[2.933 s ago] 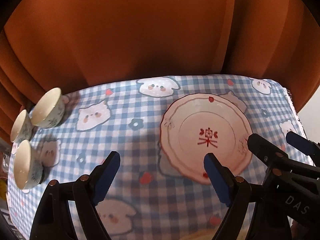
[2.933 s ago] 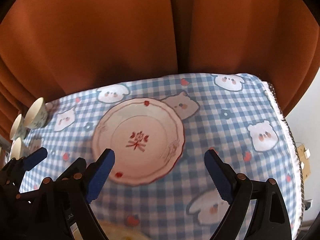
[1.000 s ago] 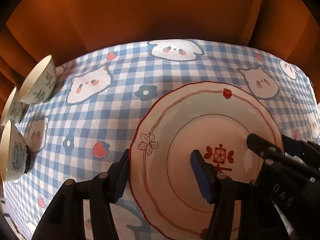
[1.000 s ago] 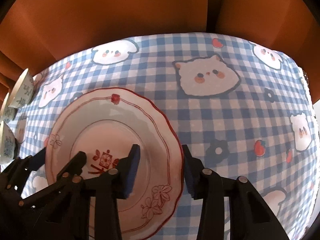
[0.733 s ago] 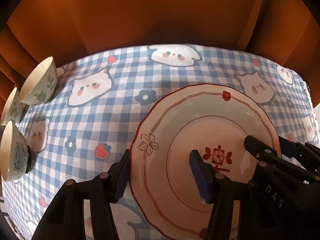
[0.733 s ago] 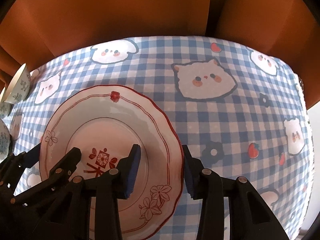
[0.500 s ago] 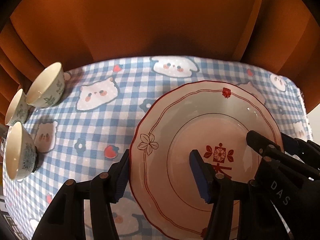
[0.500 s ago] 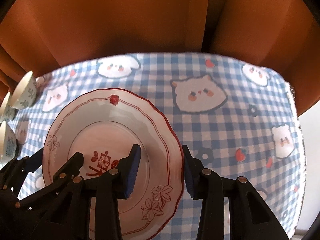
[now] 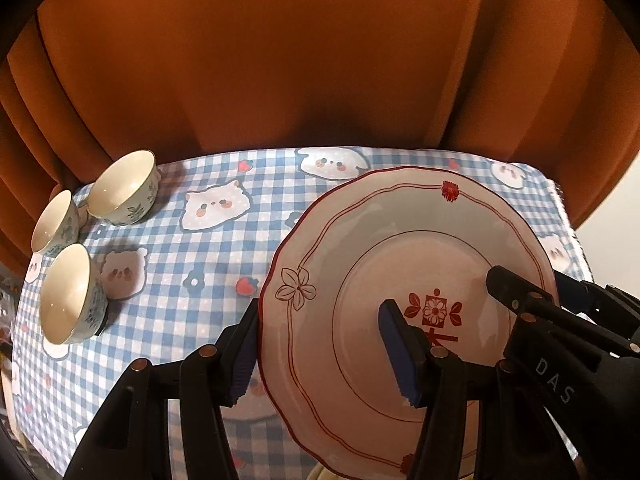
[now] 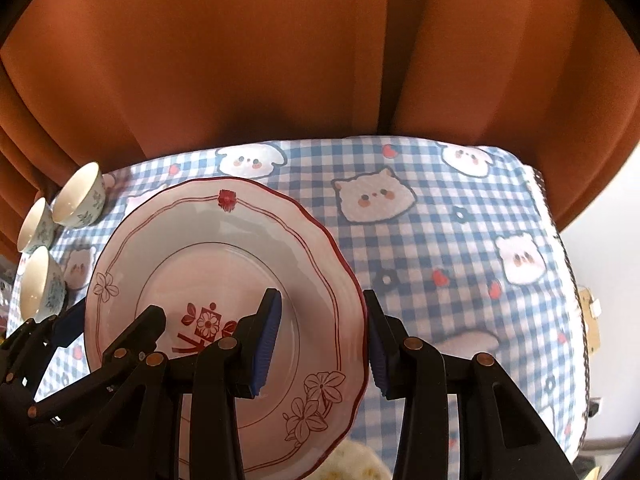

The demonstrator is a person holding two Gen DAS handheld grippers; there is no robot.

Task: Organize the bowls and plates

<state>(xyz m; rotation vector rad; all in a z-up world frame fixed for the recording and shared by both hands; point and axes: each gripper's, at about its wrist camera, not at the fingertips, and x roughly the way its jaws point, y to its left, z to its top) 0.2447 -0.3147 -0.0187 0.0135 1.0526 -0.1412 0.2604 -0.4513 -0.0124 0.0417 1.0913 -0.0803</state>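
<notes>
Above the counter (image 10: 460,248), clear of its blue checked cloth: one plate (image 9: 400,248), white with red trim, scalloped rim, carried between my two grippers. Left gripper (image 9: 320,356): jaws pinching the plate's left rim, one pad under the edge, one on the well. Right gripper (image 10: 320,344): jaws pinching the opposite rim likewise. Far left on the counter: three bowls (image 9: 120,188), small, floral, standing upright in a close cluster, untouched, well apart from the plate. Hazards, as I judge them: glazed ceramic on narrow pads, so a slip if either pinch slackens; the two grips pulling or twisting against each other could lever the rim out of one side, leaving the plate hanging from the other; a tilted or fast set-down could chip the scalloped edge; a leftward carry held too low could knock the bowls.
</notes>
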